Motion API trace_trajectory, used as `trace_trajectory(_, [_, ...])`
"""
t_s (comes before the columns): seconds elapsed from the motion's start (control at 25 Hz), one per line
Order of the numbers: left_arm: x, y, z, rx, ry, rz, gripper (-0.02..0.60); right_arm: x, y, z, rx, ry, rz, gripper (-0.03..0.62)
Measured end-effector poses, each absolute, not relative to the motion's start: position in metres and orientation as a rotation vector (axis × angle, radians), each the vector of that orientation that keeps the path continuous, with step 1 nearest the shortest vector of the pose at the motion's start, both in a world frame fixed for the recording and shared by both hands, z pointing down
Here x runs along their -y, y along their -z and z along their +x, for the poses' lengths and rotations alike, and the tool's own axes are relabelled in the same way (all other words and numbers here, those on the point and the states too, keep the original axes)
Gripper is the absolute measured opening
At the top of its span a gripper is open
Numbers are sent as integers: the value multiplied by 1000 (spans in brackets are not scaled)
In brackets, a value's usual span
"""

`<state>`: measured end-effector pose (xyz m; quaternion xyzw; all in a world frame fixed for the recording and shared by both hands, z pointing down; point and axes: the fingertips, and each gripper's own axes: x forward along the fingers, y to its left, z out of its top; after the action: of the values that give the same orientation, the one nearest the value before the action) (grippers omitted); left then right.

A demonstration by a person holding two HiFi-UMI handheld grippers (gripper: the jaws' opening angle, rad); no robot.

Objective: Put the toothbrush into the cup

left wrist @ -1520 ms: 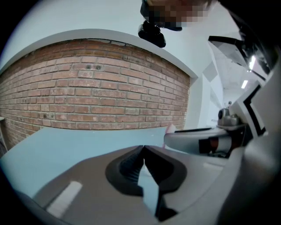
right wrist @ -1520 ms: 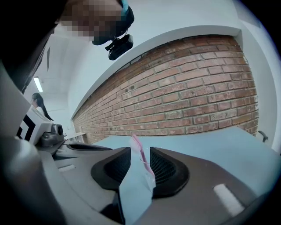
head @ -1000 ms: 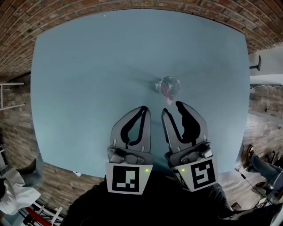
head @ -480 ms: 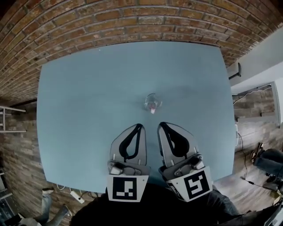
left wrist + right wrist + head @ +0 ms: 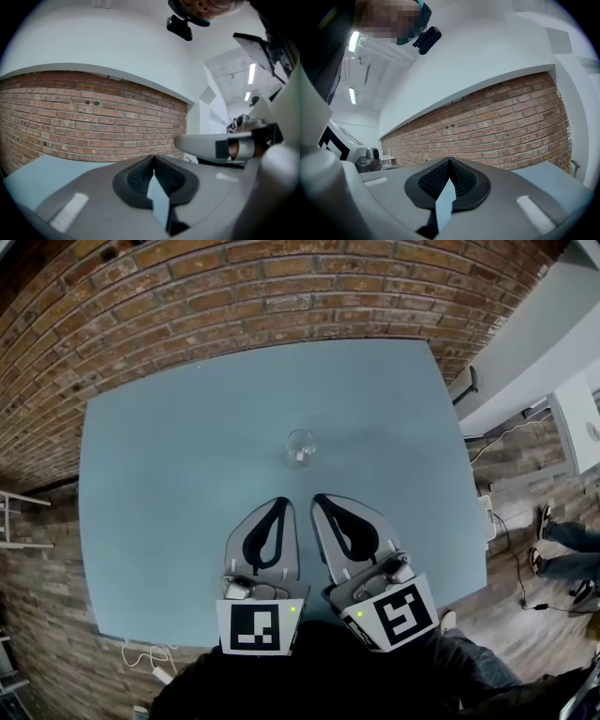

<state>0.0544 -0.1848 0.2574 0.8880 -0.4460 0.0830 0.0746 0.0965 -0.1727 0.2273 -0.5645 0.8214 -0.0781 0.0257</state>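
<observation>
Left claw [image 5: 277,504] and right claw [image 5: 325,500] are seen closed on nothing near the glass cup [image 5: 300,442], in which the toothbrush [image 5: 299,455] is judged already placed.

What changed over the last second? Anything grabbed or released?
The right gripper closed its jaws on nothing and drew back from the cup toward the person. The left gripper, shut throughout, drew back with it. Nothing was taken hold of or let go. The toothbrush stays in the cup, which has not moved on the blue table.
</observation>
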Motion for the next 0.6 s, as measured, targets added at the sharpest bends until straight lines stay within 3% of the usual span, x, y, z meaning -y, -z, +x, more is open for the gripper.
trace_trajectory(0.6, [157, -241, 65, 1341, -216, 2701, 8, 146, -213, 100, -2526, 213, -1713, -2])
